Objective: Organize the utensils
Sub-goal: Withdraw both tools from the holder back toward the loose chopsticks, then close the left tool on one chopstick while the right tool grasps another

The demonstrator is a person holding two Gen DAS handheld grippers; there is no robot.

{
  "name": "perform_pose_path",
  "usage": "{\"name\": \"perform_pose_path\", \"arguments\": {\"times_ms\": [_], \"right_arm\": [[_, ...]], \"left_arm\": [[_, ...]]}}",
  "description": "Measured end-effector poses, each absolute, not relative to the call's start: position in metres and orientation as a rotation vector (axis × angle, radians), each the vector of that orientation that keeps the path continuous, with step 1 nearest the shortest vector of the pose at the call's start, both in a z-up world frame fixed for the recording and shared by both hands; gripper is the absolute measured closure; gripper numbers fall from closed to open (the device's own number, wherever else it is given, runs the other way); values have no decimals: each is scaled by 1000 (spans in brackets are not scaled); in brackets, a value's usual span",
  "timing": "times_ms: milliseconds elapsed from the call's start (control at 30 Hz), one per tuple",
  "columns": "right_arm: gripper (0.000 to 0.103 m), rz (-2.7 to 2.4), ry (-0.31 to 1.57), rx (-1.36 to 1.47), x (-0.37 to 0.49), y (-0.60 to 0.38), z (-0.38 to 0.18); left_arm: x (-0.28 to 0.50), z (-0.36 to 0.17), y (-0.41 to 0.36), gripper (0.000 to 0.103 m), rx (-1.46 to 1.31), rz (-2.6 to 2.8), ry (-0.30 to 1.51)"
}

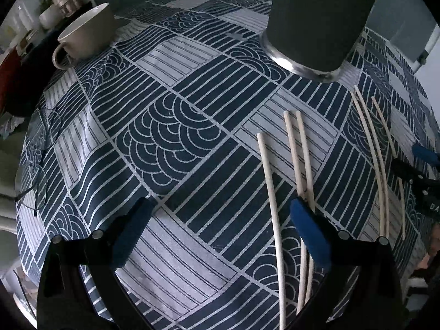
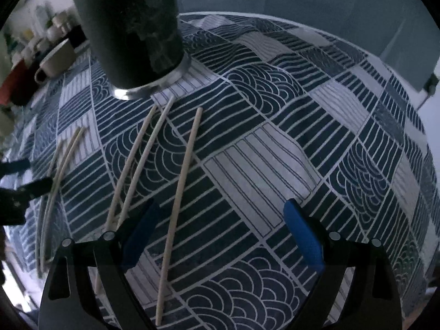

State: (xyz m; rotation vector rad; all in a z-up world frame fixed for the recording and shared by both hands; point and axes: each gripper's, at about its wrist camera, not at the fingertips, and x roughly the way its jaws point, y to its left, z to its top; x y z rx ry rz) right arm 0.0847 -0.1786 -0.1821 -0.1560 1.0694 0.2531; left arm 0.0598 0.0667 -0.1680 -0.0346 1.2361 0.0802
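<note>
Spread wide and empty above a patterned tablecloth (image 1: 176, 126), left gripper (image 1: 220, 233) and right gripper (image 2: 220, 236), with six wooden chopsticks (image 2: 178, 181) loose between and beside the fingers, dark tumbler (image 2: 129, 27) upright beyond their tips.

The left tool (image 1: 222, 225) hovers with blue pads spread wide over the patterned counter (image 1: 176, 143) — three pale chopsticks (image 1: 298, 159) lie by its right pad, three more (image 1: 374, 148) farther right. A dark cylindrical holder (image 1: 321, 19) stands beyond; a beige mug (image 1: 85, 33) sits far left
</note>
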Motion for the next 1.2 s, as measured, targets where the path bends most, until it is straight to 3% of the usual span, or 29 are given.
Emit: {"name": "perform_pose_path", "arguments": {"times_ms": [200,367,467,633,733,800,867,1200], "right_arm": [[9,232,1131,-144,94,-181,-184],[11,236,1156,-157,97,-181,-184],[26,257,1153,-168,94,-180,-180],[70,280,1138,-185,90,-185,-173],[91,266,1136,-185,91,-192,-172],[98,253,1136,-195,91,-196,-171],[99,236,1138,-195,93,-202,-172],[99,144,1182,-74,104,-245,-164]], "left_arm": [[63,-169,66,4,-31,81,1259],[70,-170,66,6,-37,85,1259],[65,-166,69,17,-35,77,1251],[55,-160,80,38,-19,47,1244],[50,-156,92,63,-30,55,1240],[48,-154,101,87,-49,59,1244],[48,-154,112,95,-82,59,1252],[58,-150,128,99,-162,55,1284]]}}
